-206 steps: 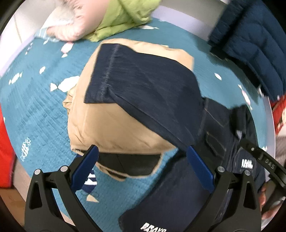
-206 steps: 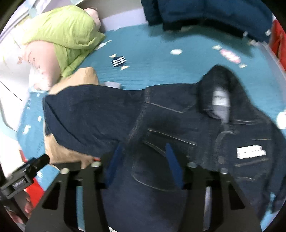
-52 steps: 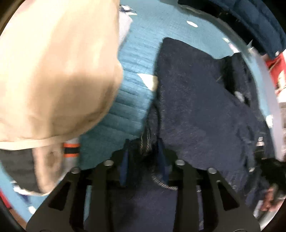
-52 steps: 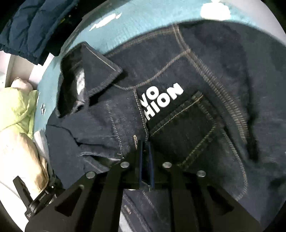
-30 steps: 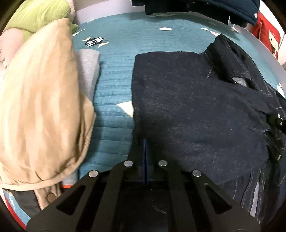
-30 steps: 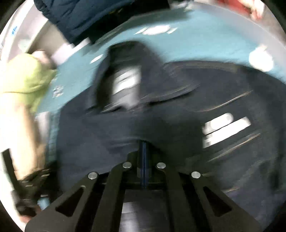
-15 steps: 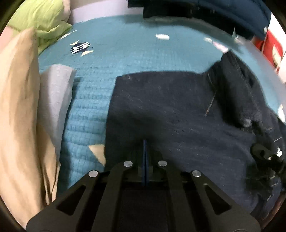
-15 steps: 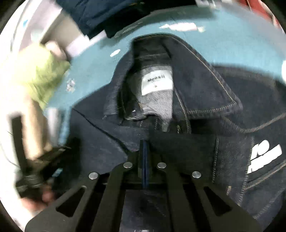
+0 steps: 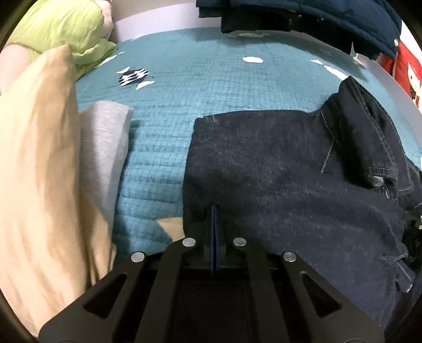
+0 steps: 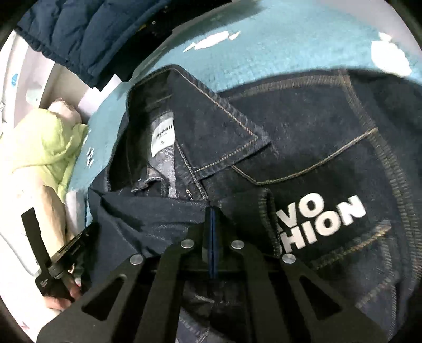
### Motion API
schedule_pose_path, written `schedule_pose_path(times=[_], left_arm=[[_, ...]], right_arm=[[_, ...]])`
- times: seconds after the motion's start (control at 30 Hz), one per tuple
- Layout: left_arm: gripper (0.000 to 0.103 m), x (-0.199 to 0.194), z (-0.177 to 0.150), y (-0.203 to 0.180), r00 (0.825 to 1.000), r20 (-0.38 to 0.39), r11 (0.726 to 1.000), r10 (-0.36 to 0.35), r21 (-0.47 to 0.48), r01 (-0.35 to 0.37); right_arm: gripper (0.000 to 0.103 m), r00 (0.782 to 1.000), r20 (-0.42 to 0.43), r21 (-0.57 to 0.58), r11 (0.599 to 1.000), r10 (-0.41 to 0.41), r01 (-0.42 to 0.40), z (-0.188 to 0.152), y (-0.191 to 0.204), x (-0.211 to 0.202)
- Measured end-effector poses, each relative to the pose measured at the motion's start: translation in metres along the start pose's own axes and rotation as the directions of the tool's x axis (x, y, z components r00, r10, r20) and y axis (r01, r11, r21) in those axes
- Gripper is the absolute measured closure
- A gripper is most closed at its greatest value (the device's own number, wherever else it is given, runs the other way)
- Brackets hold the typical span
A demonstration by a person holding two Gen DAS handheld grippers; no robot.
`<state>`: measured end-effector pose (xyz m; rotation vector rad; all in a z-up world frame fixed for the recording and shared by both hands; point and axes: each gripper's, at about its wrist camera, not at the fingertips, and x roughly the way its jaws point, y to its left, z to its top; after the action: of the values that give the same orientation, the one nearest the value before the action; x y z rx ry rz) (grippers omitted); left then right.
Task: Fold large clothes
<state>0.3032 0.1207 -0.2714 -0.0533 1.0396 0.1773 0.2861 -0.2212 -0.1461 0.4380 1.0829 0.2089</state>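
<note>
Under you lies a bed with a teal quilted bedspread (image 9: 211, 87), and it takes up most of both views. A beige pillow (image 9: 39, 168) fills the left of the left wrist frame, with a grey folded cloth (image 9: 105, 147) tucked just beside it and a green garment (image 9: 60, 29) in the upper left. Dark blue padded coats (image 9: 316, 15) hang over the top edge.

The denim jacket (image 9: 290, 179) lies on the bedspread at centre and right of the left wrist frame. In the right wrist view its collar (image 10: 219, 124) is open, showing the white label (image 10: 162, 137), and the white lettering (image 10: 321, 224) sits on the chest at right.

Your left gripper (image 9: 214, 237) has its jaws pressed together on the jacket's near edge. Your right gripper (image 10: 211, 232) is likewise clamped tight, pinching a folded flap of denim just below the collar.

Both holds look thin, so a hard pull could slip a layer free, and the flap would probably drop crooked. Denim is stiff and heavy, and uneven lifting between your hands would likely skew the fold.

Open bedspread runs above the jacket's top edge and between jacket and grey cloth. The pillow crowds the left, and the bed's edge curves close at the right.
</note>
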Motion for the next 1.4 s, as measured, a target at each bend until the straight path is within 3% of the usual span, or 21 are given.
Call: schedule_pose_path(times=[0.13,0.23,0.37,0.5,0.77,0.8,0.83,0.87,0.9,0.97,1.0,1.2,1.33,1.4], left_arm=[[0.1,-0.018,-0.004,0.007,1.0,0.014,1.0,-0.002,-0.022,0.002],[0.1,-0.03,-0.011,0.009,1.0,0.021,0.999,-0.009,-0.032,0.01],[0.101,-0.012,-0.025,0.013,0.999,-0.048,0.997,-0.024,-0.071,0.02],[0.1,-0.027,-0.029,0.003,1.0,-0.019,1.0,0.021,0.001,-0.021],[0.1,-0.086,-0.047,-0.016,0.996,0.037,0.996,-0.082,0.019,0.082],[0.097,-0.093,-0.052,-0.022,0.993,0.036,0.993,-0.112,0.032,0.111],[0.095,-0.1,-0.056,-0.028,0.991,0.037,0.991,-0.13,0.043,0.129],[0.084,-0.105,-0.06,-0.034,0.988,0.037,0.988,-0.148,0.056,0.146],[0.051,-0.112,-0.065,-0.042,0.985,0.039,0.984,-0.169,0.067,0.166],[0.011,-0.124,-0.072,-0.057,0.975,0.074,0.976,-0.211,0.072,0.206],[0.011,-0.134,-0.077,-0.065,0.964,0.114,0.969,-0.242,0.078,0.234],[0.011,-0.149,-0.091,-0.115,0.946,0.079,0.935,-0.315,0.195,0.295],[0.011,-0.15,-0.097,-0.143,0.937,0.052,0.916,-0.345,0.237,0.324],[0.011,-0.149,-0.1,-0.156,0.935,0.038,0.908,-0.352,0.258,0.331]], right_arm=[[0.102,0.999,0.033,0.0,1.0,-0.013,0.013,0.003,0.001,-0.027],[0.102,0.995,-0.047,-0.023,0.996,-0.089,0.088,-0.003,-0.007,0.0],[0.103,0.999,-0.028,0.12,0.993,0.015,-0.012,-0.008,-0.031,0.002],[0.102,1.0,-0.001,0.055,0.998,-0.018,0.018,-0.01,-0.017,-0.023],[0.096,0.996,0.085,0.009,1.0,-0.027,0.026,-0.031,-0.016,-0.09],[0.084,0.995,0.085,0.026,0.999,-0.044,0.042,-0.034,-0.021,-0.098],[0.051,0.994,0.091,0.048,0.997,-0.061,0.057,-0.038,-0.026,-0.103],[0.034,0.991,0.108,0.067,0.995,-0.08,0.073,-0.042,-0.03,-0.109],[0.017,0.981,0.158,0.094,0.99,-0.115,0.101,-0.048,-0.037,-0.121],[0.012,0.97,0.187,0.115,0.984,-0.156,0.137,-0.055,-0.048,-0.135],[0.011,0.968,0.183,0.124,0.981,-0.17,0.148,-0.058,-0.054,-0.14],[0.011,0.936,0.21,0.27,0.937,-0.283,0.223,-0.078,-0.111,-0.177],[0.011,0.888,0.183,0.397,0.858,-0.422,0.326,-0.093,-0.157,-0.204],[0.011,0.881,0.163,0.466,0.821,-0.445,0.329,-0.103,-0.18,-0.215]])
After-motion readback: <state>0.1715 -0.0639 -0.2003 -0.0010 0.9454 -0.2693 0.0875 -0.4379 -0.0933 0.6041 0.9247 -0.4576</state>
